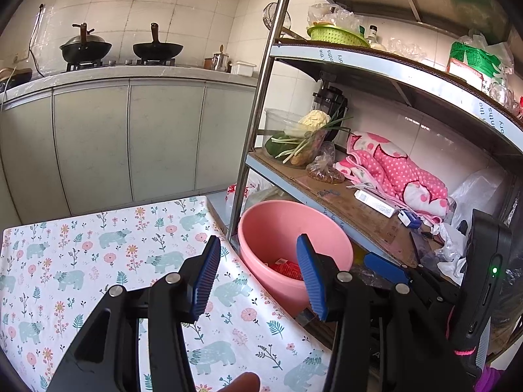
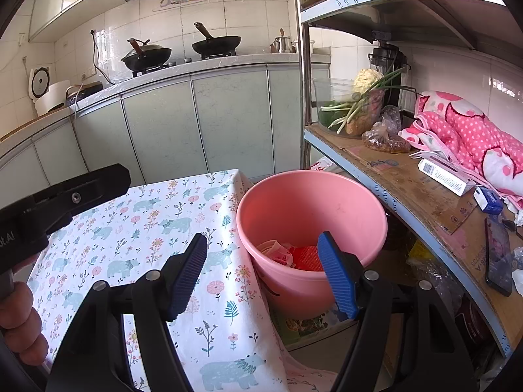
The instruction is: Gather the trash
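Hovering over the table's (image 2: pixel 170 222) right edge: left hand-held gripper (image 1: pixel 258 281) and right hand-held gripper (image 2: pixel 261 274), both spread wide, nothing between the fingers. Beyond that edge, pink bucket (image 2: pixel 310 202) containing red and pale trash (image 2: pixel 294 254); metal shelf (image 2: pixel 408 189) just beside it.

Daylight, fairly bright, soft, no hard shadows. Strong fisheye bend in both views: shelf rack (image 1: pixel 392 68) edges and cabinet doors (image 1: pixel 130 137) curve, black vignette at corners. Glare on wall tiles (image 1: pixel 418 124) behind shelf in left wrist view and at right of right wrist view (image 2: pixel 500 88). Sheen on plastic sheet behind stove (image 1: pixel 52 32). Centre sharp; floral tablecloth (image 2: pixel 157 228) print crisp. Slight softness near edges. Gripper bodies in foreground very dark, little detail. Pink bucket (image 2: pixel 310 202) evenly lit, inside faintly shaded.
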The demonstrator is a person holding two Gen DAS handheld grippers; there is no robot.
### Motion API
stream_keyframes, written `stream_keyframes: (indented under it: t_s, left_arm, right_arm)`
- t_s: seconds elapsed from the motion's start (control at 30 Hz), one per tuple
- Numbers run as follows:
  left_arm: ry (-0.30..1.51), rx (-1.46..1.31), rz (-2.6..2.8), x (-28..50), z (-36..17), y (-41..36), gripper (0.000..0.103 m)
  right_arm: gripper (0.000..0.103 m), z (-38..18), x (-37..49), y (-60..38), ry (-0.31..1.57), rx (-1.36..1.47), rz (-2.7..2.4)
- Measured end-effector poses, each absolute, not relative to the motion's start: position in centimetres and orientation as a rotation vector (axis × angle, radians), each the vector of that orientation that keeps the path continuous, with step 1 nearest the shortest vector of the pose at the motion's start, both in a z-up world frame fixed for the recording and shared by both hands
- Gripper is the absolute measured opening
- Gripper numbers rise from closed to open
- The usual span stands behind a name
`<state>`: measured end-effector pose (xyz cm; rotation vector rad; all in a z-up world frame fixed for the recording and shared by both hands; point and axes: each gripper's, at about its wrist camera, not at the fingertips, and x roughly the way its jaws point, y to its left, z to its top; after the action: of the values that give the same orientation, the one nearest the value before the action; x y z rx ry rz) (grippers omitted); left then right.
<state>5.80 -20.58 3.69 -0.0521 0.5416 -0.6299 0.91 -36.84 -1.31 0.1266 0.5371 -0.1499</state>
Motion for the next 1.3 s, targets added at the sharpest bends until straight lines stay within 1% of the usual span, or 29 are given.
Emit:
stream_keyframes:
  t_s: [1.3]
  left_arm:
    - [0.556, -0.039, -0.634, 5.8, 2.9, -20.4, 0.048]
  right_arm:
    - [0.071, -2.4, 1.3, -36.1, 0.569, 0.120, -0.133]
